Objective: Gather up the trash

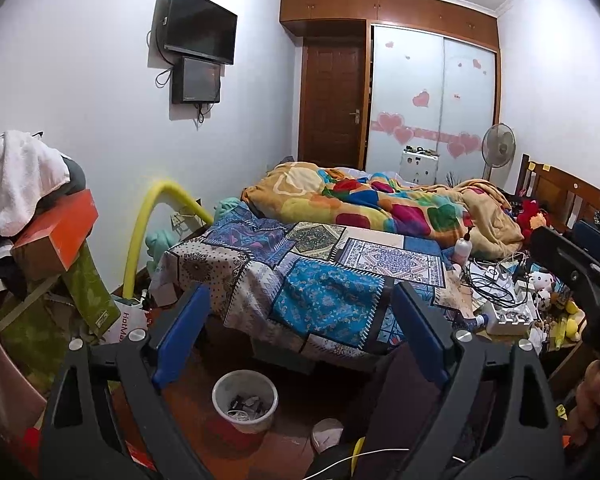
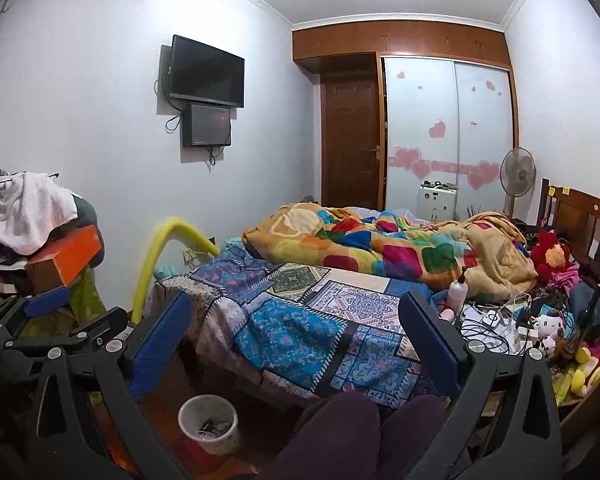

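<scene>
Cluttered bedroom; both grippers, left gripper (image 1: pixel 300 332) and right gripper (image 2: pixel 296 344), hold jaws apart and empty; tangled white charger cables (image 1: pixel 496 280) could be mistaken for rubbish near the white plastic waste bin (image 1: pixel 245 400).

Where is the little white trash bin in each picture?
Left wrist view: the trash bin stands on the floor at bottom centre, between the open left gripper's fingers.
Right wrist view: it sits at lower left, just inside the left finger of the right gripper.
Shared landmark: the patchwork bedspread just behind it.
</scene>
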